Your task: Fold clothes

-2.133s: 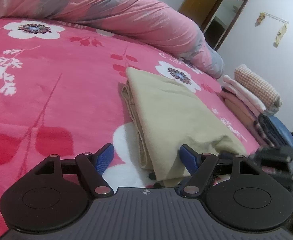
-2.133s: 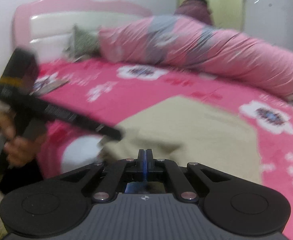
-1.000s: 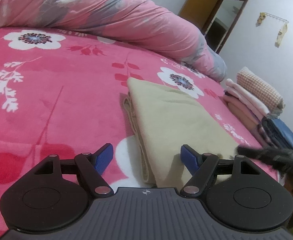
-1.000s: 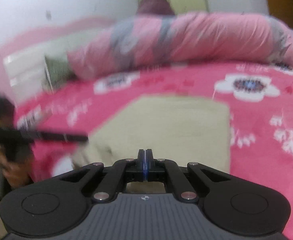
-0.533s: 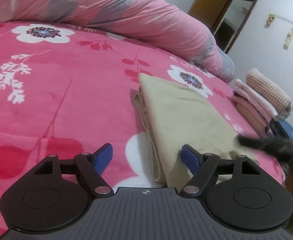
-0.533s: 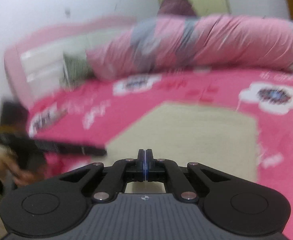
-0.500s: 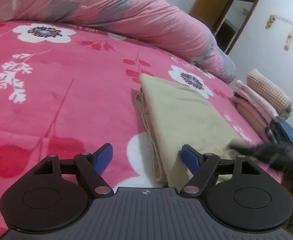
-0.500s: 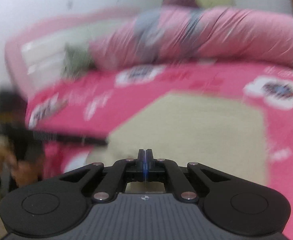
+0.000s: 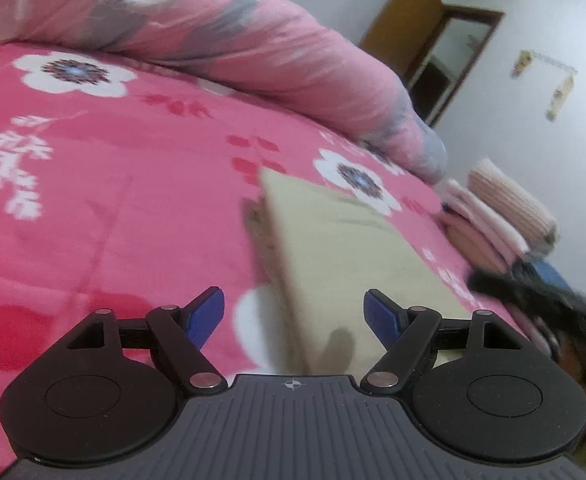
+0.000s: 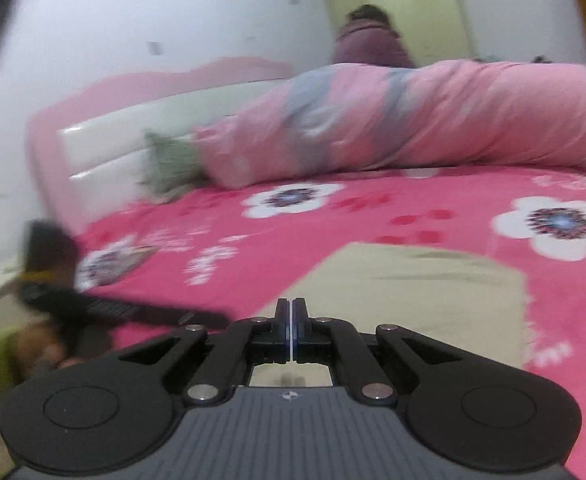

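Left wrist view: left tool (image 9: pixel 293 314) spread, empty | right tool (image 10: pixel 291 322) pressed together, empty | beige garment (image 9: pixel 345 248) lies folded on bed (image 9: pixel 113 200) | folding appears done; move to folded stack (image 9: pixel 497 216) probably remains

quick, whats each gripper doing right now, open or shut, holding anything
Left gripper: open, holding nothing; the folded beige cloth lies ahead of it.
Right gripper: shut, nothing visible between its pads.

A pink floral bedspread (image 9: pixel 113 184) covers the bed; a rolled pink-and-grey quilt (image 9: pixel 197 36) lies along it, before a pink-and-white padded headboard (image 10: pixel 125 136) and wooden door (image 9: pixel 405 28).
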### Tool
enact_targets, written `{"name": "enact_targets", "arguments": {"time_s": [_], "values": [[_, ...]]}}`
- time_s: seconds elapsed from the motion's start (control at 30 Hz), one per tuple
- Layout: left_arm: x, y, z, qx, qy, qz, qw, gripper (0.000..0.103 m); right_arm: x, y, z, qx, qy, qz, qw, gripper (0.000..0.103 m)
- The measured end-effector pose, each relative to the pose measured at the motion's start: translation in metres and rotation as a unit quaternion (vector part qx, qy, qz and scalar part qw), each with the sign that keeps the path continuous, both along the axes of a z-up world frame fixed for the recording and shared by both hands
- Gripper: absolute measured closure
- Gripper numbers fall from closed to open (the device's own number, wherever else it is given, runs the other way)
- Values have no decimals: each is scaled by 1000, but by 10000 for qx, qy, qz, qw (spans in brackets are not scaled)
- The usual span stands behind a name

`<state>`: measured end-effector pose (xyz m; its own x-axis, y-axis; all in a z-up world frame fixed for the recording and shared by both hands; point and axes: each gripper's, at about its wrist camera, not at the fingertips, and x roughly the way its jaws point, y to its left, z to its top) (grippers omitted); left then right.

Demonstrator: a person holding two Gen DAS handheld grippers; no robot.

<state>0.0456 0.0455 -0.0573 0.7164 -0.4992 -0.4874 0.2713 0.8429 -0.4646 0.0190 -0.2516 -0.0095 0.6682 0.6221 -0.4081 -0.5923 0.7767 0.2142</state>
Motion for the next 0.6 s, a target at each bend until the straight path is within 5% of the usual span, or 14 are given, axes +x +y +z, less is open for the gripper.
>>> {"name": "enact_targets", "arguments": {"time_s": [0.1, 0.33, 0.47, 0.6], "values": [[-1, -20, -9, 333, 41, -158, 9993, 26, 15, 7, -17, -31, 140, -163, 9998, 102], [-12, -18, -21, 339, 34, -213, 9992, 26, -9, 25, -54, -336, 368, 200, 9986, 102], [-15, -17, -25, 293, -79, -238, 9993, 26, -8, 9, -40, -243, 672, 265, 9971, 102], [-15, -14, -28, 162, -102, -246, 9995, 25, 13, 6, -11, -34, 366, -2, 9993, 101]]}}
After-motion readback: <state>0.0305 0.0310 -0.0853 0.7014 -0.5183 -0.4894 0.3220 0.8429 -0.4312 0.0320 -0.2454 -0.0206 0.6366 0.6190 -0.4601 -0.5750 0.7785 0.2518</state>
